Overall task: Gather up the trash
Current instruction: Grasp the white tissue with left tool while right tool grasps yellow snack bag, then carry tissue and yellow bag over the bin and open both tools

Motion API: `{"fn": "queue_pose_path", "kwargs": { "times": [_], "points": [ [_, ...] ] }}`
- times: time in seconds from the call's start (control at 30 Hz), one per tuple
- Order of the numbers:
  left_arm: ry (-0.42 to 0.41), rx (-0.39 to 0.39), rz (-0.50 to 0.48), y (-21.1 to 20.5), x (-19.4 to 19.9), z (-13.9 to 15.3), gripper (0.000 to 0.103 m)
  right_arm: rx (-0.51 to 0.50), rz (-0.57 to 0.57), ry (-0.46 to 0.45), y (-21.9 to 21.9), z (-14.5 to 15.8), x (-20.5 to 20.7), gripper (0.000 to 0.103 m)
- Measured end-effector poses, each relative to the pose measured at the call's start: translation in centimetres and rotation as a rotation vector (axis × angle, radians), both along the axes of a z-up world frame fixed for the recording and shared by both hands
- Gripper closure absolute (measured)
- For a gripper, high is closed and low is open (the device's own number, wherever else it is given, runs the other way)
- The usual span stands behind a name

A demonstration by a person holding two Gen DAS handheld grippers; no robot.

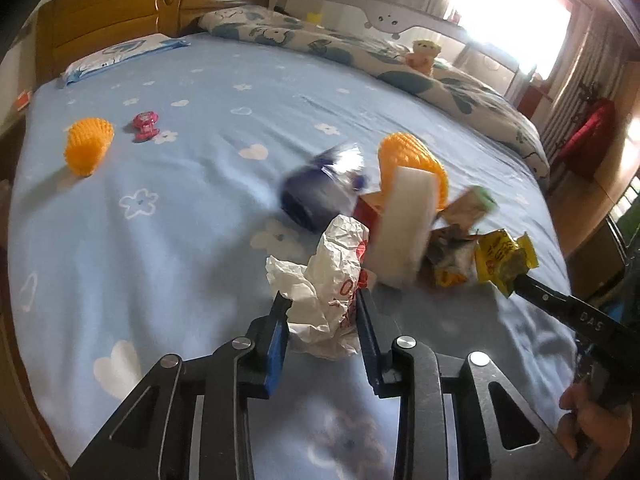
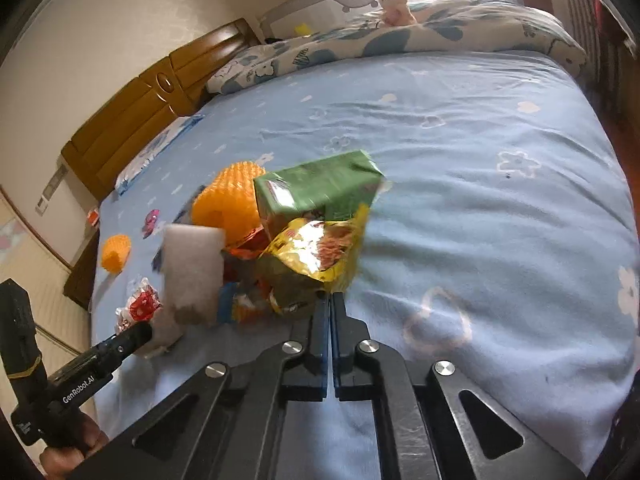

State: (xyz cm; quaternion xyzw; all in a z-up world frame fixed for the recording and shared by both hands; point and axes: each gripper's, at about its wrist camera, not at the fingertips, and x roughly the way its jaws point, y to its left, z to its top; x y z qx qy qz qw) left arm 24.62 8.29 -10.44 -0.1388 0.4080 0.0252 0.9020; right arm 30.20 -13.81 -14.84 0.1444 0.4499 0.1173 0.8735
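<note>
Trash pile [image 1: 400, 216] gripped from both sides.
Your left gripper [image 1: 322, 304] clamps the white wrapper [image 1: 328, 280], your right gripper [image 2: 329, 298] pinches the yellow packet [image 2: 312, 264] beside it; lift both steadily.

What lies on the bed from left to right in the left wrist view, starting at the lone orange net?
Orange foam net → pink toy → dark blue wrapper → white foam block → yellow wrapper.

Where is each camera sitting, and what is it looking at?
Left wrist: sits on the left gripper, looks down its fingers across the blue bed; its pads squeeze crumpled white paper; a hand shows.
Right wrist: sits on the right gripper, shut on a yellow wrapper; a hand shows.
Both share the trash pile, white foam block and wooden headboard.
</note>
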Motion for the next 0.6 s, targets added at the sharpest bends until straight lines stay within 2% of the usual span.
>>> {"fn": "queue_pose_path", "kwargs": {
  "times": [0.27,0.6],
  "points": [
    [-0.026,-0.022,-0.066,-1.6,-3.6,1.2,0.074,0.025,-0.003,-0.018,-1.8,1.7,-3.5,0.103],
    [-0.024,-0.04,-0.171,-4.9,-6.1,2.5,0.074,0.038,-0.015,-0.058,-4.2,4.6,-8.3,0.103]
  ]
}}
